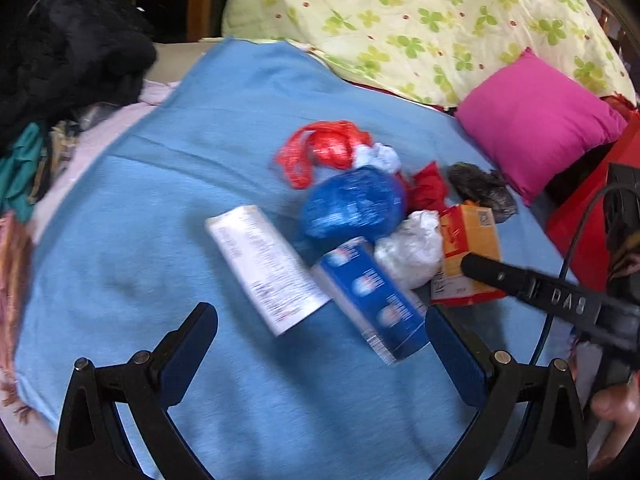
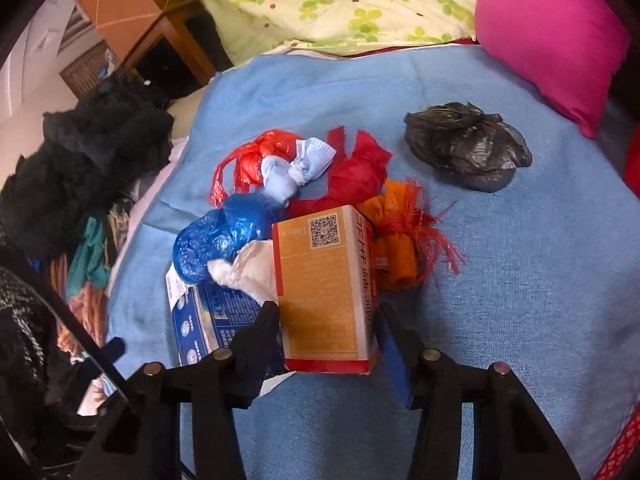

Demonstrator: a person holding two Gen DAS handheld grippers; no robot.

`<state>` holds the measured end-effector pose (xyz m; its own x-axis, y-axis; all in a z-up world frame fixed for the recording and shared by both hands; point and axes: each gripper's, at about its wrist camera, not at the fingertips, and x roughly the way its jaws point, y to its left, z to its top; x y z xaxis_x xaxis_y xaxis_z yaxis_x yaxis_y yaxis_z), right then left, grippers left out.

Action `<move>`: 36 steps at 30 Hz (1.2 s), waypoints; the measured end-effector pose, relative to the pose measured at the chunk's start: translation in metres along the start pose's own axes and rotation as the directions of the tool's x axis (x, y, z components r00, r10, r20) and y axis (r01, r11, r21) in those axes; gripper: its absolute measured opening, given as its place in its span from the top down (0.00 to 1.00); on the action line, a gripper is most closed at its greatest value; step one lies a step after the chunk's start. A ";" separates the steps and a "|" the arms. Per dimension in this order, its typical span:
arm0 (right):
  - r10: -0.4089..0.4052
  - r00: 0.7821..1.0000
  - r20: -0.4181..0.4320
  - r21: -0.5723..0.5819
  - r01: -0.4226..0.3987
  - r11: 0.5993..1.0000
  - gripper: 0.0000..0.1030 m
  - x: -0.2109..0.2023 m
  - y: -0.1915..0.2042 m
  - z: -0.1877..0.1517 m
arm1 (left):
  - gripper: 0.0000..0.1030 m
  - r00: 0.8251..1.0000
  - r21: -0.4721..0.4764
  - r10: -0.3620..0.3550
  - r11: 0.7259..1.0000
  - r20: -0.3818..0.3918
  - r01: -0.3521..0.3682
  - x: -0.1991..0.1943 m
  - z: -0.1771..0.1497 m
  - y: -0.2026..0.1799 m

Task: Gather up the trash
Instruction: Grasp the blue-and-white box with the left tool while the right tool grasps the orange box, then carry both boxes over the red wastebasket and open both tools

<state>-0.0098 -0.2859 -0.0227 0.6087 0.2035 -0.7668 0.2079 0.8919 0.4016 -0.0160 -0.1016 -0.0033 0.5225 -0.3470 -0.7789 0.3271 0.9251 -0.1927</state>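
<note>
Trash lies piled on a blue blanket [image 1: 200, 160]. In the left wrist view I see a white box [image 1: 264, 264], a blue box [image 1: 376, 300], a blue bag [image 1: 352, 204], a red bag [image 1: 320, 148], a white bag [image 1: 412, 252], an orange box [image 1: 468, 248] and a black bag [image 1: 480, 188]. My left gripper [image 1: 322, 320] is open above the two boxes. My right gripper [image 2: 328, 312] has its jaws against both sides of the orange box [image 2: 324, 280]. It also shows in the left wrist view [image 1: 496, 276].
A pink cushion [image 2: 552, 32] and a clover-print quilt [image 2: 340, 0] lie at the back. A heap of dark clothes [image 2: 80, 168] sits at the left edge. An orange fringed cloth [image 2: 400, 240] lies behind the orange box.
</note>
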 end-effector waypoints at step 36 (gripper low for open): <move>0.077 0.897 0.436 0.044 -0.107 0.993 0.51 -0.225 -0.035 -0.054 | 0.61 0.981 0.122 -0.161 0.982 0.111 0.147 -0.074 -0.034 -0.057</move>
<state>-0.1953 -0.3415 0.1092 0.8957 0.0755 -0.4383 0.1749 0.8463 0.5031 -0.0996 -0.1236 0.0451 0.5471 -0.5063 -0.6666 0.4938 0.8382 -0.2313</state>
